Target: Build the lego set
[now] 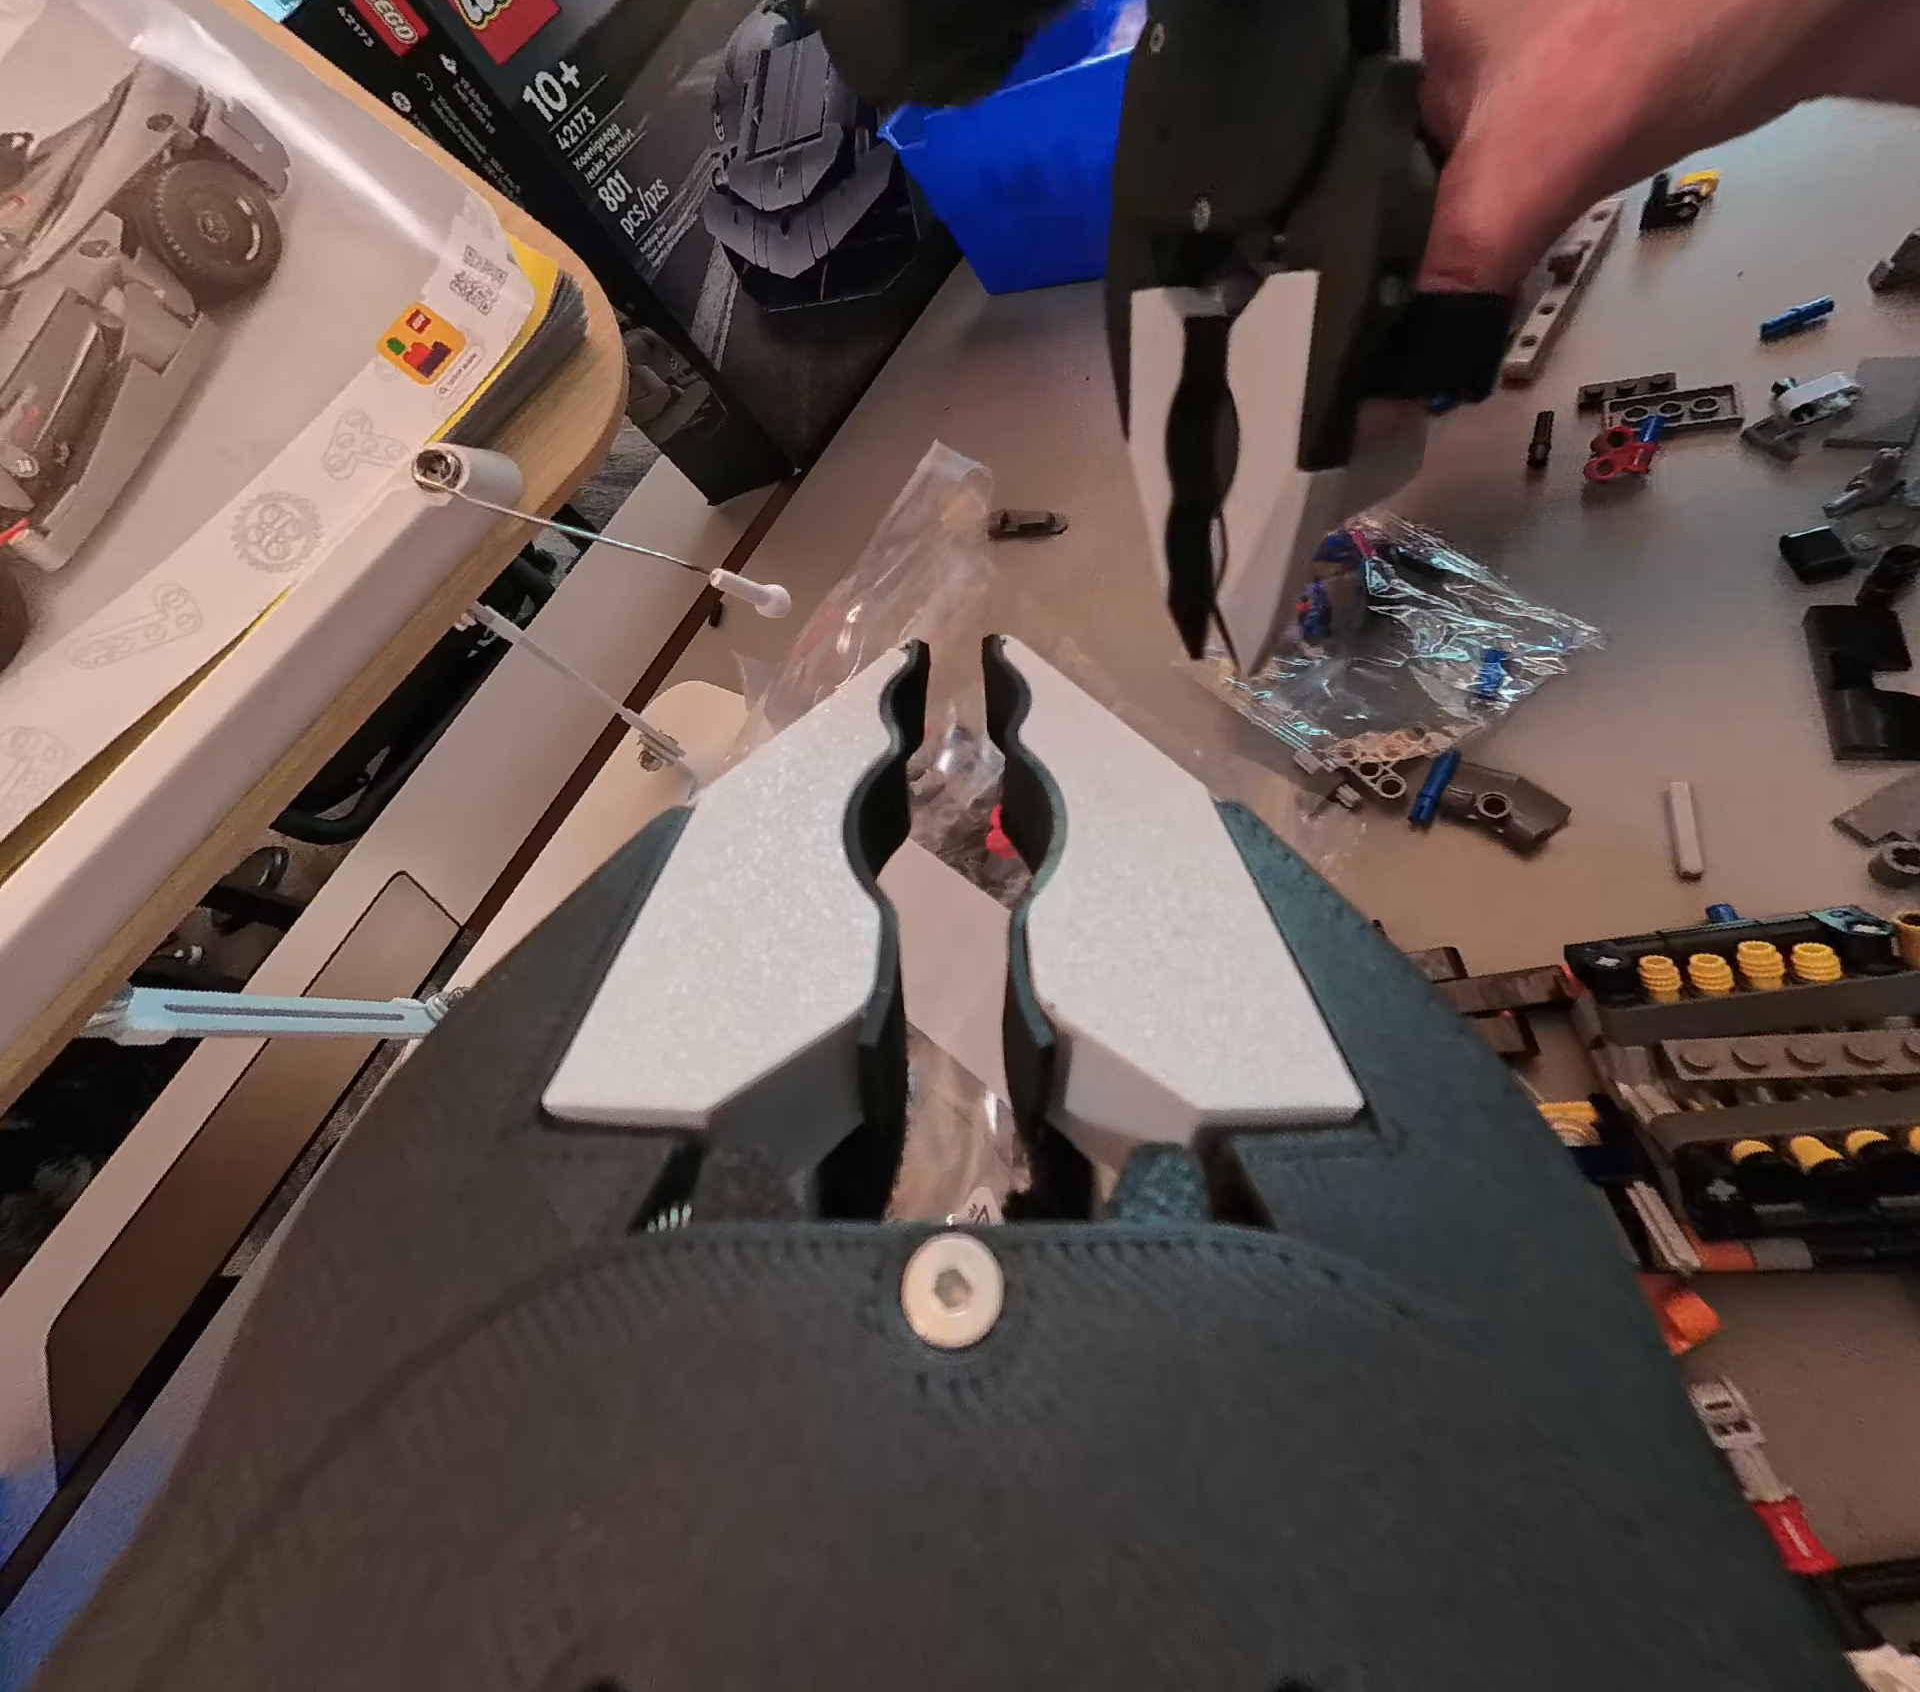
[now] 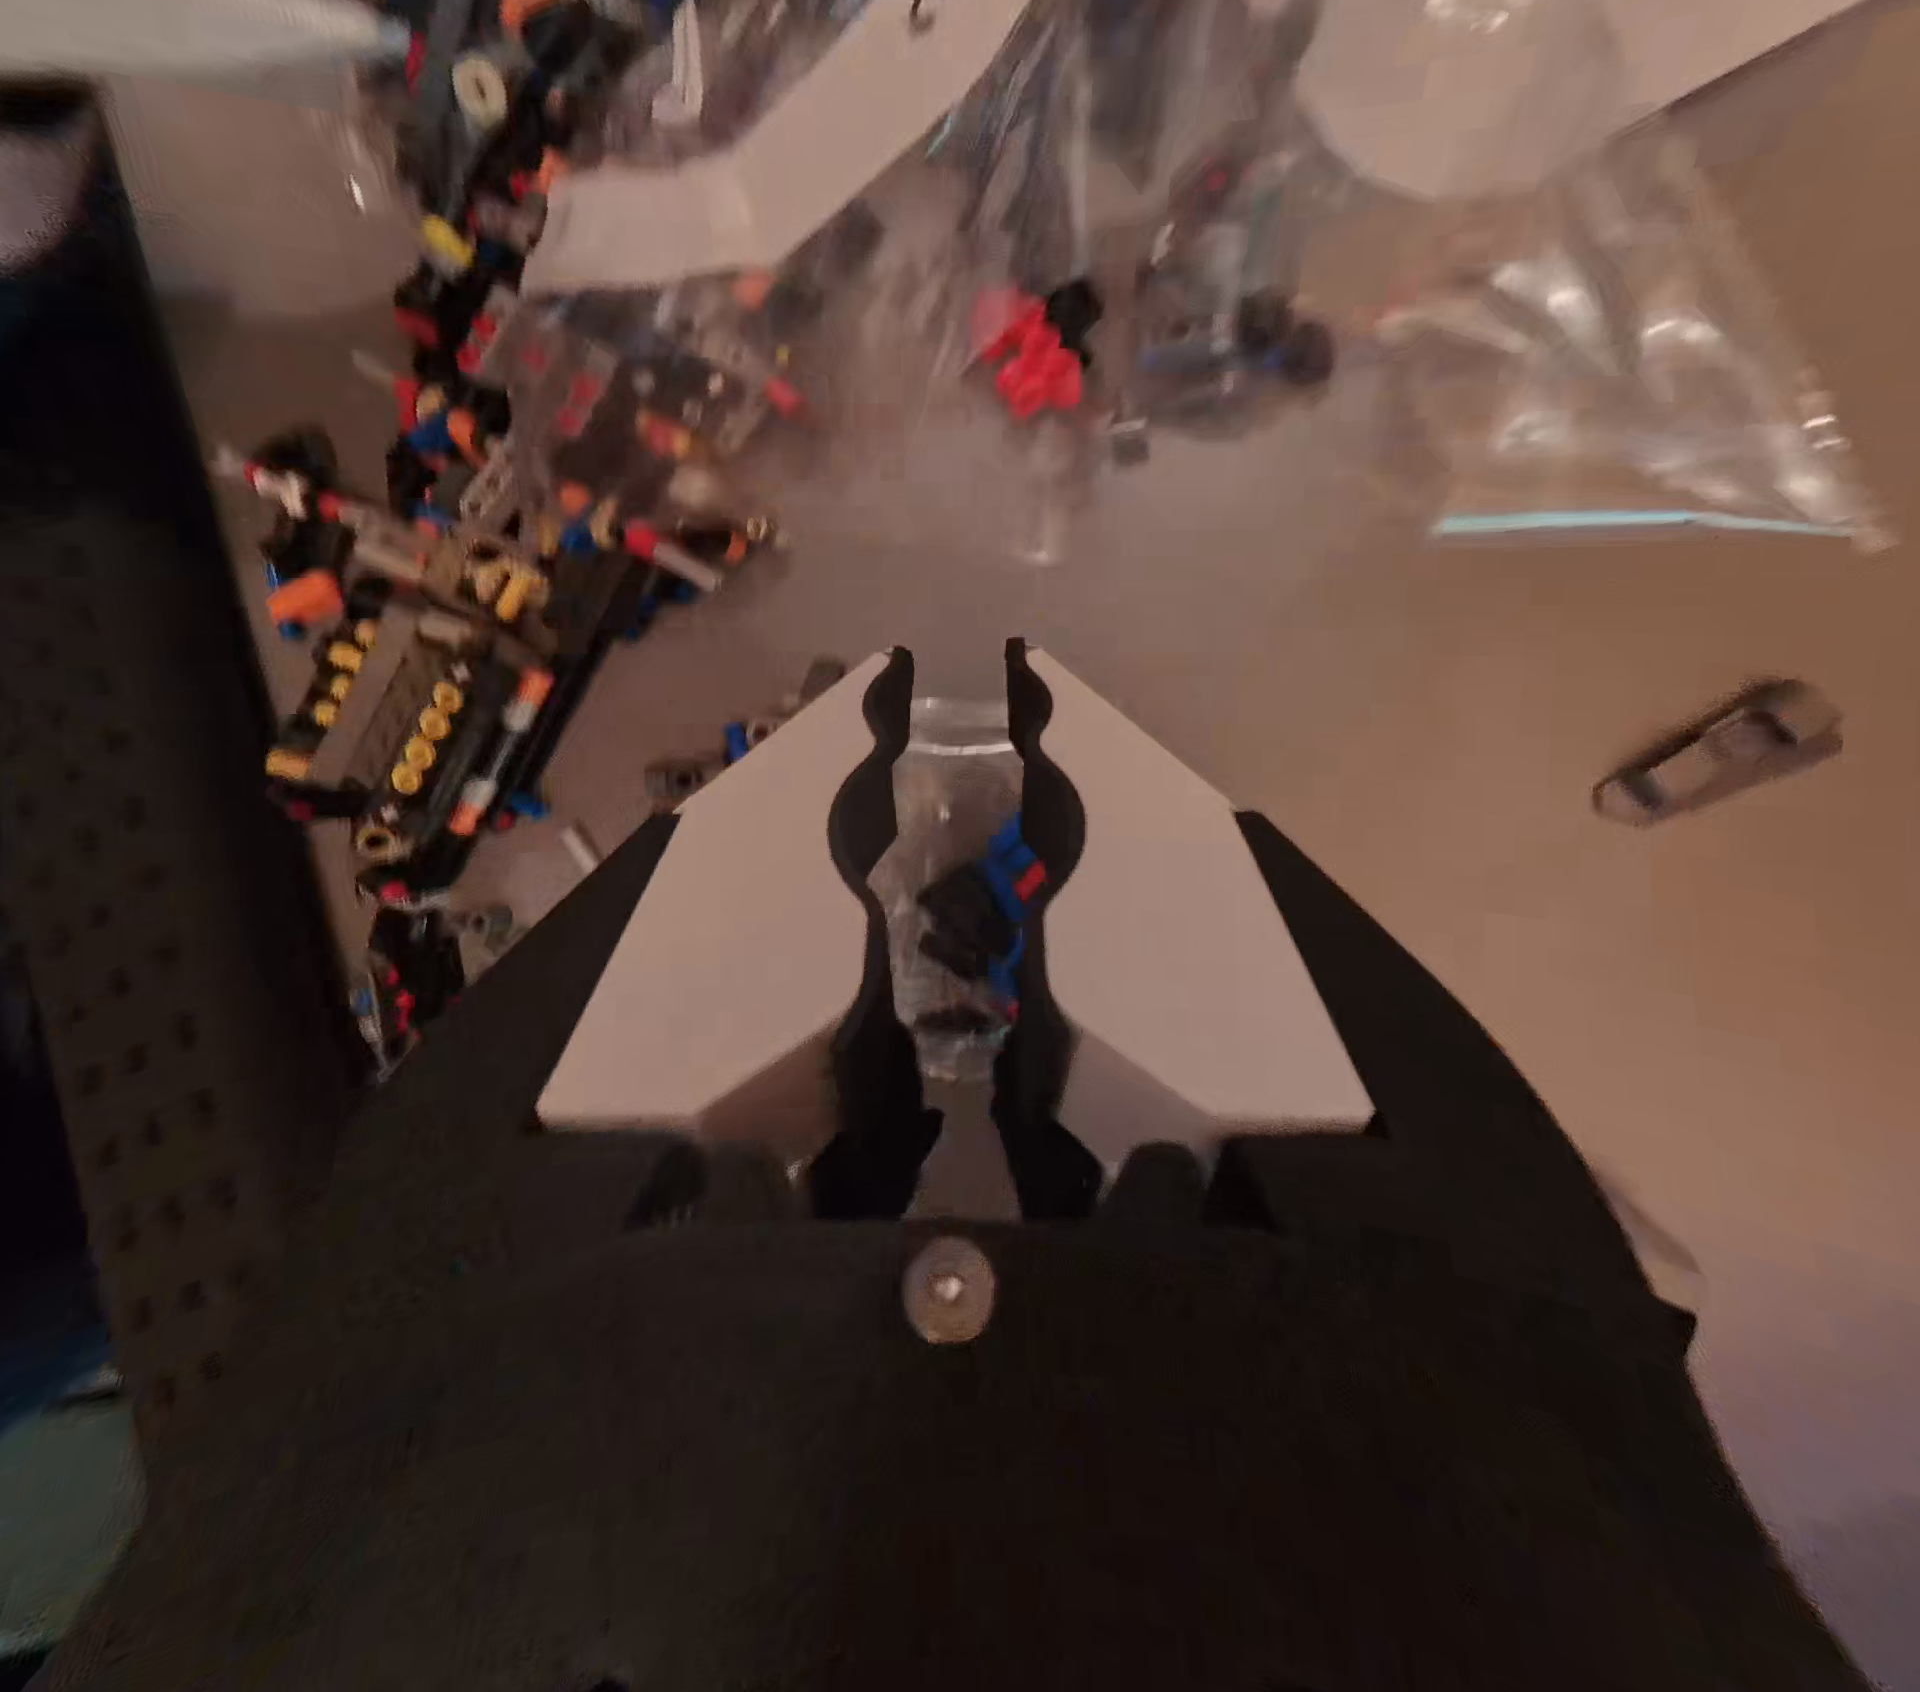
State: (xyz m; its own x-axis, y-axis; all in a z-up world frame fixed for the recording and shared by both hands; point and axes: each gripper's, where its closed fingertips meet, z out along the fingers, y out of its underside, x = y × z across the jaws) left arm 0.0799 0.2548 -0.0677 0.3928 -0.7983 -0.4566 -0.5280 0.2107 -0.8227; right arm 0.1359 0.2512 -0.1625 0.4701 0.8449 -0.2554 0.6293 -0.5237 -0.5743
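Here, a clear parts bag [image 1: 940, 769] sits between the left gripper [image 1: 956, 655] jaws.

Loose bricks [image 1: 1662, 406] crowding right; bare table [image 1: 1039, 395] centre.

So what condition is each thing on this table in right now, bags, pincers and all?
Left gripper: nearly shut on a clear parts bag.
Right gripper: nearly shut on a small clear bag of blue and black pieces.
Crinkled bag: lying flat on the table.
Car model: partly built.
Lego box: standing upright.
Instruction booklet: closed, propped on a stand.
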